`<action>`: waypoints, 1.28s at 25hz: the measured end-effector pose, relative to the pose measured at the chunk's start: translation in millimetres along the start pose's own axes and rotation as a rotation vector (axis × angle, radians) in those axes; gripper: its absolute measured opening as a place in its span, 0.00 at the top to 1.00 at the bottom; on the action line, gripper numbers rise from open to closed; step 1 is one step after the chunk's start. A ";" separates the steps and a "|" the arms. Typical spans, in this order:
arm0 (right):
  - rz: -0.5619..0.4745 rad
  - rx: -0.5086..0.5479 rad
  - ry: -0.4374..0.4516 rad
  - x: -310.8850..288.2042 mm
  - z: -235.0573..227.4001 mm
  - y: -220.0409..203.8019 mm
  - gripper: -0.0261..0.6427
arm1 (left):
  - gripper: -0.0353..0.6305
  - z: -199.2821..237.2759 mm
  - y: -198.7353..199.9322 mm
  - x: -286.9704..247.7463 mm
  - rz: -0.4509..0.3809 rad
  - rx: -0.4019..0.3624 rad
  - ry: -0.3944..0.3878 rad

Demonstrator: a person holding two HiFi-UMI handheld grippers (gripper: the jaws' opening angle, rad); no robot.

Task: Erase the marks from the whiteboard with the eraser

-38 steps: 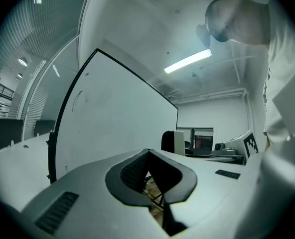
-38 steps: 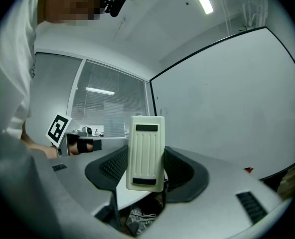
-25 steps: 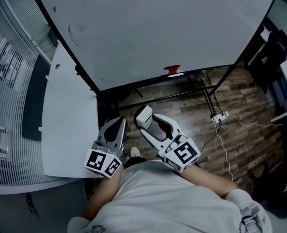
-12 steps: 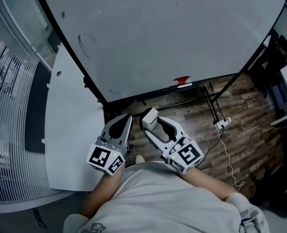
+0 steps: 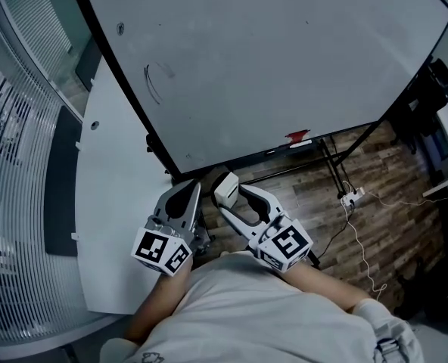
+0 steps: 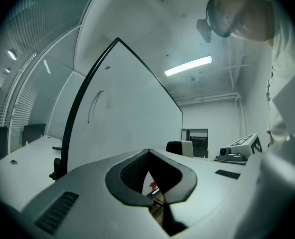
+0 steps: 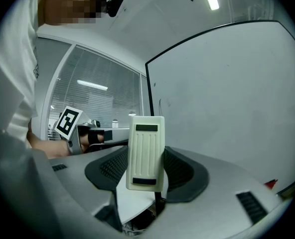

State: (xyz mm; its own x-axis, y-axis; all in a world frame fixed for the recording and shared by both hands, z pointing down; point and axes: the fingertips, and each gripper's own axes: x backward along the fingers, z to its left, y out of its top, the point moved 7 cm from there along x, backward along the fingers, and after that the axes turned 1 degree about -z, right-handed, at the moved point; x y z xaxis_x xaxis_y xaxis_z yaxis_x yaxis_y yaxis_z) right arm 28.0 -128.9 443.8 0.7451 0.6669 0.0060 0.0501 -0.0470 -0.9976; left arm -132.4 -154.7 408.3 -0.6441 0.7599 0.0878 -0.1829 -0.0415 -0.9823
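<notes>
The whiteboard fills the upper head view, with a thin curved pen mark near its left edge. A small red thing lies on its bottom ledge. My right gripper is shut on a white ribbed eraser, held below the board's lower edge and not touching it. In the right gripper view the eraser stands upright in the right gripper, with the board ahead. My left gripper is shut and empty beside it; the left gripper points toward the mark.
A white desk runs along the left, with a slatted glass wall beyond it. The board's black stand legs cross the wooden floor, where a power strip and cables lie. Dark furniture stands at the right.
The head view has swung, so the board and its mark sit lower and further right in the picture. Both grippers stay near the body, the right still holding the eraser.
</notes>
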 end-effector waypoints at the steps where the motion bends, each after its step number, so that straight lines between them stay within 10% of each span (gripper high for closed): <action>1: 0.004 0.005 0.007 -4.5 1.7 -0.3 0.61 | 0.94 3.4 -0.1 1.6 -0.001 0.000 0.003; 15: 0.021 0.044 0.108 -70.9 2.0 6.0 0.61 | 0.94 46.8 7.4 30.0 -0.003 0.026 0.102; 32: -0.008 0.548 0.159 -160.9 -44.9 129.6 0.61 | 0.94 86.8 24.8 25.9 -0.053 0.045 0.151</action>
State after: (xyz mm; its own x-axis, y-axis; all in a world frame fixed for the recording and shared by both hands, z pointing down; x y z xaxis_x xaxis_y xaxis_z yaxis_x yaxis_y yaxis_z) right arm -55.5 -275.7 316.6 0.8390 0.5438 -0.0182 -0.2647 0.3787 -0.8869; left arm -218.1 -192.4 400.7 -0.5148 0.8503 0.1098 -0.2484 -0.0254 -0.9683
